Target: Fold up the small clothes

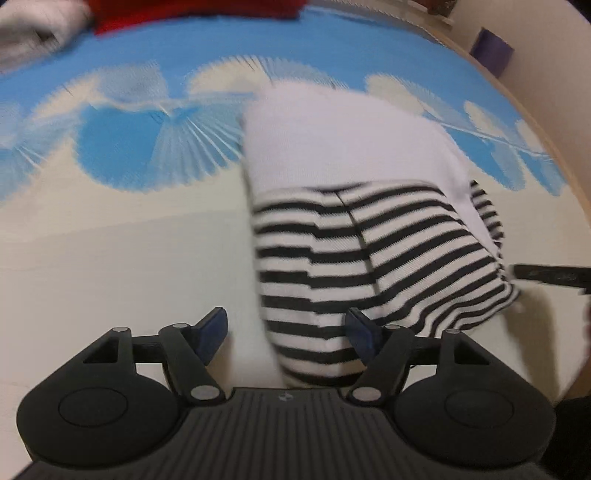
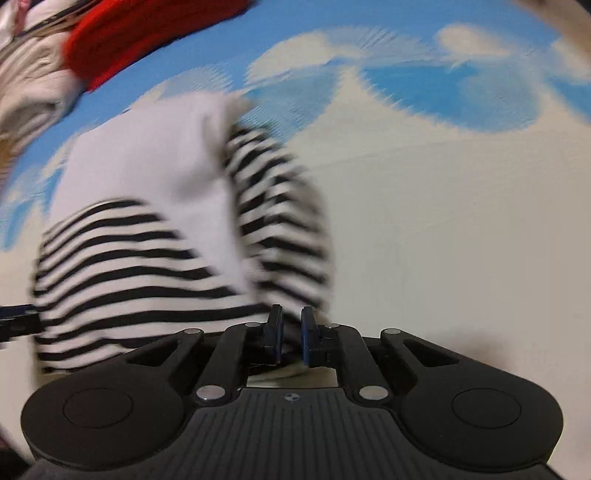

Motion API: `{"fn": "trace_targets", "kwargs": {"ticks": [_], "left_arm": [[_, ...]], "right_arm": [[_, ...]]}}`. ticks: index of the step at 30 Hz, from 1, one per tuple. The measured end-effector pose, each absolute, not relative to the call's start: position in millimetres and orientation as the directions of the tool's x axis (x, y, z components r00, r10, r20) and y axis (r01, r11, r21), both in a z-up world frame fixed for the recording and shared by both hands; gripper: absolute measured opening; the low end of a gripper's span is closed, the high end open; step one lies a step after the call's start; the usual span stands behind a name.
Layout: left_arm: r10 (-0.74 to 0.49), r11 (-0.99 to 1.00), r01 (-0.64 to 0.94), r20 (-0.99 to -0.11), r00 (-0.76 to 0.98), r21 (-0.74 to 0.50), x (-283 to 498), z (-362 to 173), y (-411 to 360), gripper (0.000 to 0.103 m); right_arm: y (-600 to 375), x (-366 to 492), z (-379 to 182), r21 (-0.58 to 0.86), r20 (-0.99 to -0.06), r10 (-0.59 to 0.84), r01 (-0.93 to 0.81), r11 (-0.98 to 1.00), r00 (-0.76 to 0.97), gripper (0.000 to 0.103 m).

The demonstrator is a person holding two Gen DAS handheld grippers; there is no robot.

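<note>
A small garment with black-and-white stripes and a plain white part (image 1: 351, 155) lies folded on a blue-and-cream mat (image 1: 110, 258). My left gripper (image 1: 288, 334) is open wide, and the garment's near striped corner lies loose between its fingers, close to the right pad. In the right wrist view the same garment (image 2: 147, 177) sits left of centre, blurred. My right gripper (image 2: 291, 332) is at its near right corner with the jaws a narrow gap apart. The striped edge reaches the fingertips, but the blur hides whether it is pinched. A black finger (image 1: 546, 276) of the right gripper shows at the garment's right edge.
A red cloth (image 1: 195, 11) (image 2: 147, 33) and a pale bundle of cloth (image 1: 33, 26) (image 2: 29, 85) lie at the mat's far left. The mat's curved edge (image 1: 554, 140) runs along the right, with a purple object (image 1: 491, 48) on the floor beyond it.
</note>
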State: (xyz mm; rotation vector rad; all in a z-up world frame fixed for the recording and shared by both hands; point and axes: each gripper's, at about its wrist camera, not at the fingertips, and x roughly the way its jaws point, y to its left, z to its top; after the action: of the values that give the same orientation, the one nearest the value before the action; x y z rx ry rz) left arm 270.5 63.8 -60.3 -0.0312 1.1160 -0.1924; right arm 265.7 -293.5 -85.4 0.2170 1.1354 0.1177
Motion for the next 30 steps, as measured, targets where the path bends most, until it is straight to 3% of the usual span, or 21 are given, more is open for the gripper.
{"fn": "trace_targets", "kwargs": {"ticks": [3, 5, 7, 8, 12, 17, 19, 21, 23, 26, 30], "left_arm": [[-0.127, 0.990, 0.120, -0.838, 0.530, -0.074, 244, -22, 61, 0.085], [-0.114, 0.992, 0.116, -0.777, 0.619, -0.052, 216, 3, 60, 0.090], [-0.097, 0.994, 0.099, -0.714, 0.693, -0.039, 182, 26, 57, 0.090], [-0.091, 0.995, 0.088, -0.689, 0.719, -0.039, 166, 35, 54, 0.090], [-0.086, 0.996, 0.066, -0.621, 0.779, -0.055, 103, 59, 41, 0.090], [-0.097, 0.995, 0.058, -0.605, 0.791, -0.084, 49, 48, 24, 0.090], [-0.073, 0.997, 0.045, -0.627, 0.776, -0.061, 37, 24, 16, 0.090], [-0.019, 1.000, 0.013, -0.714, 0.700, -0.014, 43, 7, 6, 0.090], [-0.042, 0.998, -0.004, -0.703, 0.710, -0.064, 45, 7, 6, 0.090], [-0.013, 1.000, -0.001, -0.664, 0.748, -0.021, 49, 10, -1, 0.090], [-0.028, 0.999, -0.010, -0.675, 0.737, -0.052, 55, 7, 0, 0.091]], "right_arm": [[-300, 241, -46, 0.177, -0.829, 0.141, 0.014, 0.984, 0.541, 0.018], [-299, 216, -12, 0.176, -0.752, 0.141, -0.010, 0.984, 0.644, 0.041], [-297, 186, 15, 0.183, -0.674, 0.144, -0.025, 0.983, 0.724, 0.076], [-295, 169, 27, 0.186, -0.633, 0.148, -0.036, 0.982, 0.760, 0.080], [-284, 101, 55, 0.187, -0.525, 0.167, -0.078, 0.979, 0.834, 0.083], [-273, 44, 52, 0.186, -0.489, 0.172, -0.090, 0.978, 0.855, 0.084], [-267, 33, 41, 0.196, -0.518, 0.169, -0.076, 0.978, 0.838, 0.084], [-257, 28, 35, 0.170, -0.553, 0.164, -0.083, 0.982, 0.817, 0.084], [-249, 27, 33, 0.132, -0.551, 0.146, -0.087, 0.987, 0.821, 0.084], [-241, 32, 26, 0.100, -0.572, 0.145, -0.107, 0.989, 0.808, 0.084], [-233, 34, 22, 0.078, -0.584, 0.156, -0.136, 0.988, 0.797, 0.084]]}}
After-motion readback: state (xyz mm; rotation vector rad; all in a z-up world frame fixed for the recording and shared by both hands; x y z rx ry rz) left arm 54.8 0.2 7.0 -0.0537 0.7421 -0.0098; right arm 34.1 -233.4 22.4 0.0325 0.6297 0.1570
